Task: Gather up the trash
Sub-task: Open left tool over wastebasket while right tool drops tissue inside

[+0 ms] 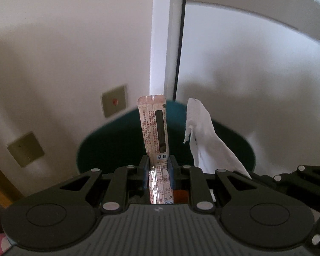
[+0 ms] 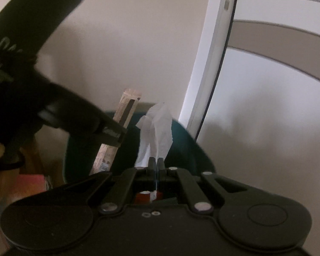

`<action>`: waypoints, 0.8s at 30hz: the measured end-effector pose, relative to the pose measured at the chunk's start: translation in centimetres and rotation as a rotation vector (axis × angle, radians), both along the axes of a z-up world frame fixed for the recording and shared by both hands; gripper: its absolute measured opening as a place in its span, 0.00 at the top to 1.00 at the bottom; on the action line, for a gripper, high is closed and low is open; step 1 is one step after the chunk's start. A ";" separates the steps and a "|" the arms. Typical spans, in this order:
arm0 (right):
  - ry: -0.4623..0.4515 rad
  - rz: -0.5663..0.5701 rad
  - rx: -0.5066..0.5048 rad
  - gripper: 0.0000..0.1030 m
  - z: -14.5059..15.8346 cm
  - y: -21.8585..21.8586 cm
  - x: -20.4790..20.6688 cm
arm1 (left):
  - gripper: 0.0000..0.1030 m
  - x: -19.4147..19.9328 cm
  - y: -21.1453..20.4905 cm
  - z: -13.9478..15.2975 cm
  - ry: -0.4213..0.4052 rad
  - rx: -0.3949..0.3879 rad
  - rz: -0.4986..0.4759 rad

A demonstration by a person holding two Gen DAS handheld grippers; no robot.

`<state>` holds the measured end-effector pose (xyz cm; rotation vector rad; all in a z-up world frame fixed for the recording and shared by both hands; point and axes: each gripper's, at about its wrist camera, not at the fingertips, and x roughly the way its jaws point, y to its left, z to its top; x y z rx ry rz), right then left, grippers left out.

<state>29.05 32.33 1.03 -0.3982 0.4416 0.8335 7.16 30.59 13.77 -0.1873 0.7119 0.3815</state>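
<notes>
Our left gripper (image 1: 159, 164) is clamped on a printed sachet wrapper (image 1: 154, 125), our right gripper (image 2: 156, 163) pinched on a crumpled white tissue (image 2: 157, 125); both pieces are held upright just before a teal bin (image 1: 108, 147) by the wall. Picking up looks finished for these two; we judge the drop into the bin remains.

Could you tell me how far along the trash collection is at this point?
Picking up looks done: the left gripper is shut on a long wrapper, and the right gripper is shut on a tissue. Both pieces are held in front of the teal bin. Dropping them in is left; whether other trash remains is not visible.
</notes>
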 end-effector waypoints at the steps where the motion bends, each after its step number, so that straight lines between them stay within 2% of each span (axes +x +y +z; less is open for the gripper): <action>1: 0.010 0.005 -0.019 1.00 -0.6 0.2 0.4 | 0.82 0.5 0.0 -0.4 0.017 -0.007 -0.006; 4: 0.022 -0.001 -0.027 0.99 -1.1 0.3 1.0 | 0.82 1.1 -0.1 -1.5 0.063 -0.033 -0.016; 6: 0.037 -0.011 -0.026 0.92 -1.2 0.2 1.4 | 0.81 1.6 0.1 -2.1 0.084 -0.044 -0.010; 10: 0.045 -0.021 -0.026 0.86 -1.4 0.1 2.4 | 0.81 1.9 0.1 -2.9 0.115 -0.049 0.011; 14: 0.044 -0.023 -0.022 0.82 -1.2 -0.4 2.4 | 0.79 2.3 0.3 -3.1 0.111 -0.075 0.014; 17: 0.054 -0.029 0.005 0.78 -0.8 -1.5 1.6 | 0.77 1.4 -0.6 -3.0 0.083 -0.054 0.000; 19: 0.062 -0.040 0.034 0.74 -0.3 -2.4 1.4 | 0.67 0.8 -0.9 -2.6 0.061 -0.048 -0.003; 21: 0.074 -0.047 0.065 0.72 0.6 -3.7 1.2 | 0.36 -0.4 -1.9 -2.4 0.034 -0.036 -0.010; 23: 0.076 -0.058 0.087 0.71 1.2 -4.4 1.2 | 0.27 -1.3 -2.7 -1.8 -0.008 0.000 -0.017; 24: 0.076 -0.060 0.095 0.70 1.5 -4.9 1.0 | 0.27 -1.7 -3.1 -1.5 -0.016 0.013 -0.022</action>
